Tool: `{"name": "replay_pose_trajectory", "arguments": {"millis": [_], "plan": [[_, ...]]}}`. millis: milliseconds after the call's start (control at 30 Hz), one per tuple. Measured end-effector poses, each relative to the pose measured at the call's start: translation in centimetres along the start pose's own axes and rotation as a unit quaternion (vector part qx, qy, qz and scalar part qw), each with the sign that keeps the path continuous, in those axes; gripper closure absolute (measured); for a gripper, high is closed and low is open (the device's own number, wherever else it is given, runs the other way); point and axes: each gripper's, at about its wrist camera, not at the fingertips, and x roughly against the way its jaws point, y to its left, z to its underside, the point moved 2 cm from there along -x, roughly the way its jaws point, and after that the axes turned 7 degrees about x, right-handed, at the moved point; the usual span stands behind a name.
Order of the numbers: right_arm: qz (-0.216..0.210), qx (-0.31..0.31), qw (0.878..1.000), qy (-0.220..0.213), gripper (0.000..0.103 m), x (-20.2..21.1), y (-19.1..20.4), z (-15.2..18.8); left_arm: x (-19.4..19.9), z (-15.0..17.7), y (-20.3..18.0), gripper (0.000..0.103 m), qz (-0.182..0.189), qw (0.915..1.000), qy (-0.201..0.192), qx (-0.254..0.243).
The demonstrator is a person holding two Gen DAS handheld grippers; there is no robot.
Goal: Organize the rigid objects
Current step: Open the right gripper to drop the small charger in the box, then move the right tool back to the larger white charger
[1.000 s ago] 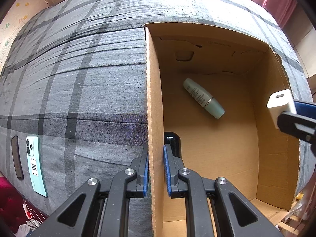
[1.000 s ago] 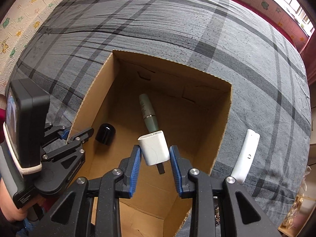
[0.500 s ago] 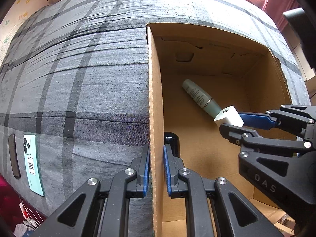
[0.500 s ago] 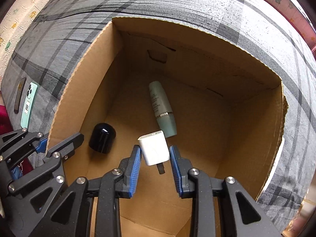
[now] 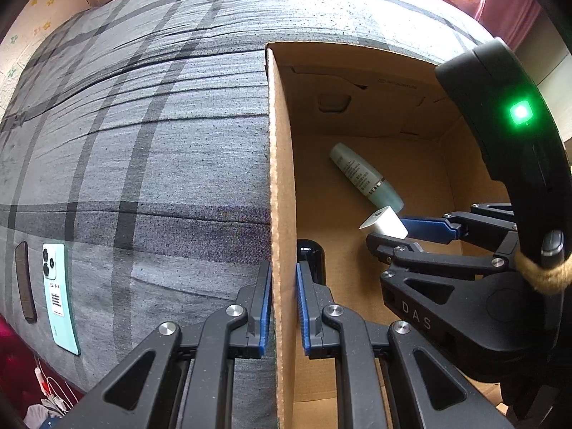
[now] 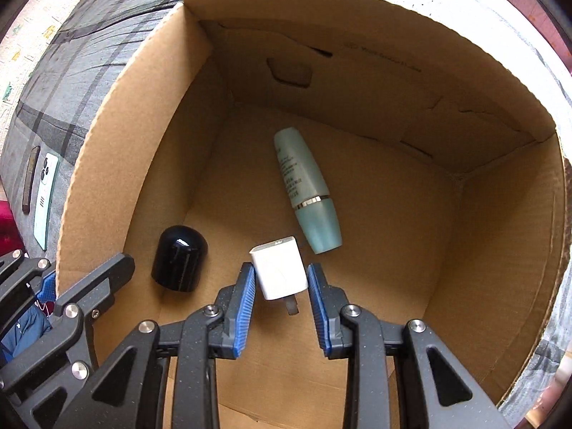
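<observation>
Cataloguing one moment of a sorting job: a white USB wall charger (image 6: 279,272) hangs inside an open cardboard box (image 6: 118,114), pinched across its flat sides by the right gripper (image 6: 281,287), prong end toward the camera, clear of the box floor.

Handling, as judged: light, hard-shelled plastic, stiff, smooth and slightly slippery. The broad flat faces are the sound place to grip. The rounded edges and the metal prong are not. A short drop onto cardboard looks harmless.

Left gripper (image 5: 283,309): pressed together on the box's near wall, one blue pad outside and one inside, steadying the box.

Box contents:
- Pale teal cosmetic bottle (image 6: 306,196): tapered, glossy, silver band at the cap, printed label, lying on its side just beyond the charger.
- Black glossy domed cap (image 6: 179,262): lying near the left wall, apart from both.

Box: corrugated brown board, raw wavy cut edges, cut-out handle slot in the far wall.

Outside the box, on a grey plaid fabric surface (image 5: 143,143):
- Mint-green smartphone (image 5: 59,295): back up, camera cluster and barcode sticker showing.
- Dark slim strip (image 5: 25,282): beside the phone, nature unclear.
</observation>
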Motion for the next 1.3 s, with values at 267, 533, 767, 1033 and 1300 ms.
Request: {"name": "replay_pose_trajectory", "arguments": {"millis": [267, 533, 767, 1033, 1300], "plan": [[-0.006, -0.003, 1.000, -0.005, 0.069, 0.1, -1.0, 0.2, 0.1, 0.1, 0.0, 0.089, 0.000, 1.0000, -0.001, 0.001], [0.002, -0.008, 1.000, -0.021, 0.057, 1.4, -1.7, 0.5, 0.0, 0.1, 0.0, 0.089, -0.001, 1.0000, -0.002, 0.002], [0.009, -0.012, 0.999, -0.041, 0.055, 3.9, -1.8, 0.6, 0.0, 0.1, 0.0, 0.089, -0.001, 1.0000, -0.001, 0.002], [0.027, -0.020, 0.998, -0.061, 0.034, 6.3, -2.1, 1.7, 0.0, 0.1, 0.0, 0.089, -0.002, 1.0000, 0.000, 0.001], [0.034, -0.016, 0.996, -0.082, 0.022, 9.2, -1.4, 2.4, 0.0, 0.0, 0.0, 0.089, -0.003, 1.0000, 0.001, 0.000]]}}
